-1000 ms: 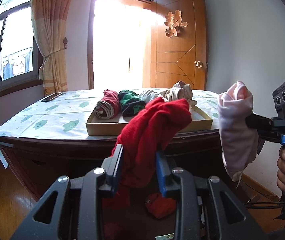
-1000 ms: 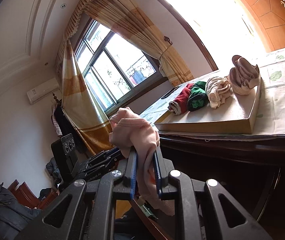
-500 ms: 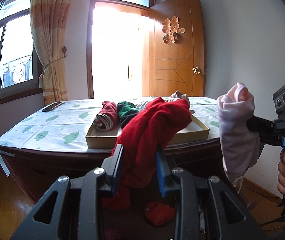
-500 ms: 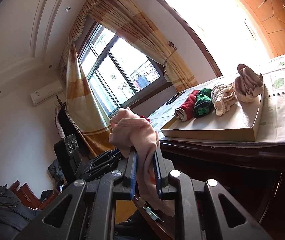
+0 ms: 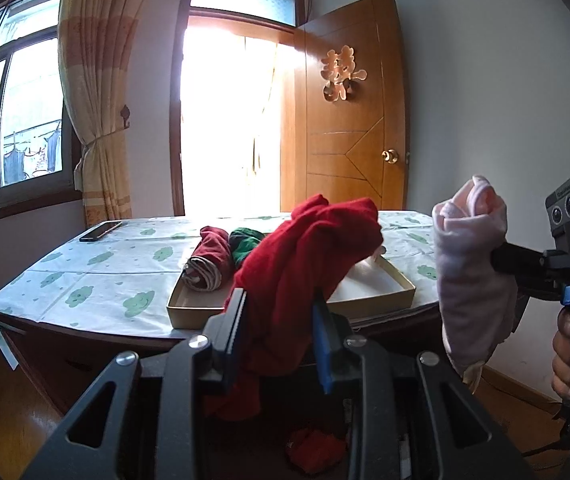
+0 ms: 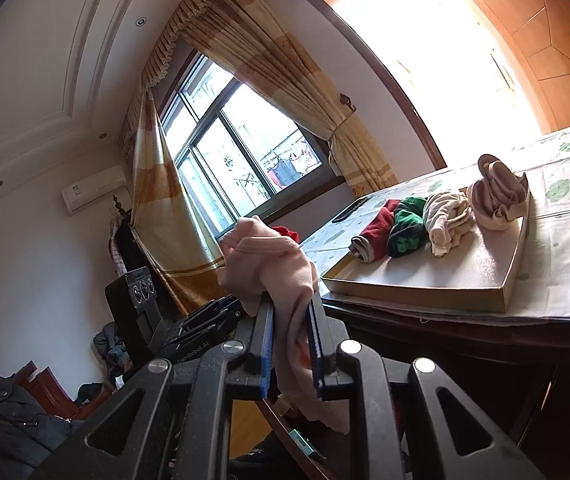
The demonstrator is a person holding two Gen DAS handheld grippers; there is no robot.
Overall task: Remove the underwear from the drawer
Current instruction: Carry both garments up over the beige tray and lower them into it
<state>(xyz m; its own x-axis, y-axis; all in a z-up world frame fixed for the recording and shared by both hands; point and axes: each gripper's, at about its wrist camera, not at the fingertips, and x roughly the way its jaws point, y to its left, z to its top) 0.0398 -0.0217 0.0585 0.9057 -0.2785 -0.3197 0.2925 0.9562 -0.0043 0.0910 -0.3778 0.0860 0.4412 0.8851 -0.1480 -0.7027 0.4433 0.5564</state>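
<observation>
While both tongs hold cloth: each line below starts at the jaws and works outward.
Left gripper (image 5: 279, 336): jaws part-way closed, clamped on the red underwear (image 5: 309, 256), whose bulk stands above the pads while a tail hangs below.
Right gripper (image 6: 291, 344): jaws almost closed, pinching the pink underwear (image 6: 273, 268) through its middle, a bunched knot on top.
Where the garments are: both in the air, short of the dresser top (image 5: 97, 276); pink piece to the right of the red one.
Handling, as I judge it: light, soft, limp knit; it sags and can slide between flat pads, so a mid-bundle grip through several layers is safest.
Below the left jaws: another red piece (image 5: 317, 450), apparently in the drawer, though its edges are hidden.
Ahead of both: shallow cardboard tray (image 6: 425, 296) on the dresser top.
Tray contents: four rolled garments in a row along its far side: dark red roll (image 6: 377, 236), green roll (image 6: 407, 226), cream roll (image 6: 447, 220), beige roll (image 6: 499, 192); near part bare.
</observation>
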